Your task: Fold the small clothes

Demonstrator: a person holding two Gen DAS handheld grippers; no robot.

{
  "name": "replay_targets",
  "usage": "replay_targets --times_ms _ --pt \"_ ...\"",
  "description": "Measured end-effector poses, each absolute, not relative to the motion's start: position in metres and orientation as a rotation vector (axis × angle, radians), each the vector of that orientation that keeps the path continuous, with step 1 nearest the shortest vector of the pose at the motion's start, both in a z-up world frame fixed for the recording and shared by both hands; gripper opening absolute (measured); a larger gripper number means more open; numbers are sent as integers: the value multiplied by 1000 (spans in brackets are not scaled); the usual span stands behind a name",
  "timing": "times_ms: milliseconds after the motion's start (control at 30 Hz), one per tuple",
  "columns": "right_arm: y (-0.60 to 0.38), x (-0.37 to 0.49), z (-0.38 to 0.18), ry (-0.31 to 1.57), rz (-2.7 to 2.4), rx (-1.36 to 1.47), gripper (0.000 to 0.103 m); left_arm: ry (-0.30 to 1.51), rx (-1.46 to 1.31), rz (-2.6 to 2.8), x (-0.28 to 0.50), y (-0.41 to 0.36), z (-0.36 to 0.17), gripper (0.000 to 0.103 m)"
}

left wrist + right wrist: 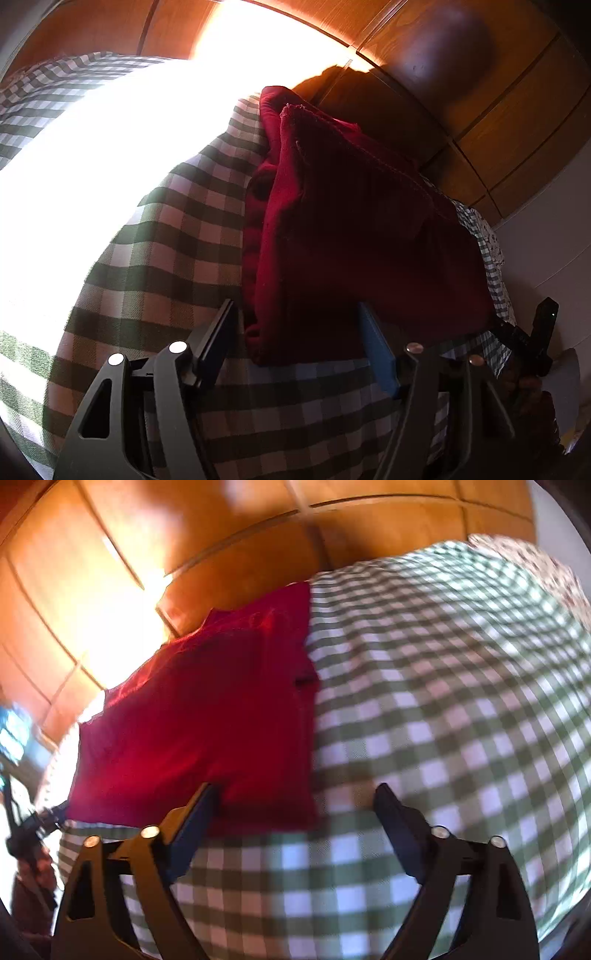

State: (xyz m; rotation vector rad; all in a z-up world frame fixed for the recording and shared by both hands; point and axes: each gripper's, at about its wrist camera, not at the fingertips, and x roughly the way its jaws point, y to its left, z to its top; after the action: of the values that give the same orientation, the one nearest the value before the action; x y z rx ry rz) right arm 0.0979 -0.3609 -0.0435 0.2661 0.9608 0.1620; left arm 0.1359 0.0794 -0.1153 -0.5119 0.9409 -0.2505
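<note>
A dark red folded garment (351,236) lies on the green-and-white checked cloth (166,251). In the left wrist view its near left corner sits between the fingers of my left gripper (295,332), which stands open; the pads do not press on the fabric. The right wrist view, slightly blurred, shows the same garment (199,723) as a flat rectangle. Its near right corner lies between the spread fingers of my right gripper (295,801), which is open too, low over the cloth.
The checked cloth (443,720) covers the whole surface, with a floral piece (546,572) at its far right. Wooden cabinet doors (229,535) stand behind. Strong sunlight (92,166) washes out the left part. A person's hand (528,391) shows at the right edge.
</note>
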Motion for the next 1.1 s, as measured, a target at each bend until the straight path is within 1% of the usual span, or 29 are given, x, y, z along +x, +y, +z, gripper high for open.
replay_targets --times_ms 33,67,100,133,167,200,233,300,467,667,733,767,800,833,867,900,933,967,1100 --pt "-358 100 -44 962 167 253 67 952 -508 -251 138 76 -116 53" --pt "-355 103 -45 963 175 239 54 961 -494 -245 138 73 -117 46" --pt "-352 104 -45 967 187 232 45 966 -480 -243 137 72 -117 36" --pt "-349 105 -44 973 194 226 34 971 -475 -244 135 71 -118 33" --pt "-346 104 -42 972 189 208 28 971 -473 -242 140 63 -115 27" --pt "-345 102 -39 972 192 197 23 967 -467 -244 137 62 -113 24" --pt "-344 99 -38 973 194 193 20 962 -460 -247 134 61 -111 21" --pt "-345 92 -33 974 203 194 18 958 -452 -254 128 59 -108 18" --pt "-347 59 -24 990 233 170 17 968 -434 -285 95 68 -101 16" --pt "-358 2 -25 1062 259 150 17 1016 -409 -344 19 65 -102 17" --pt "-363 -14 -29 1094 260 156 17 1027 -388 -346 -2 61 -99 22" --pt "-363 -19 -29 1103 263 161 17 1026 -374 -329 -9 61 -98 31" --pt "-364 -23 -29 1107 265 169 17 1016 -370 -303 -14 65 -93 43" --pt "-365 -24 -28 1106 257 176 18 1004 -373 -293 -15 68 -90 48" --pt "-366 -23 -26 1098 249 190 25 985 -378 -288 -13 72 -87 54" --pt "-367 -22 -24 1087 243 197 29 967 -379 -272 -10 76 -83 55" --pt "-368 -20 -22 1070 232 202 41 952 -377 -259 -4 82 -82 55" --pt "-369 -16 -19 1052 214 203 51 941 -370 -252 1 82 -79 55" --pt "-369 5 -8 990 164 188 52 882 -325 -216 27 84 -65 55"
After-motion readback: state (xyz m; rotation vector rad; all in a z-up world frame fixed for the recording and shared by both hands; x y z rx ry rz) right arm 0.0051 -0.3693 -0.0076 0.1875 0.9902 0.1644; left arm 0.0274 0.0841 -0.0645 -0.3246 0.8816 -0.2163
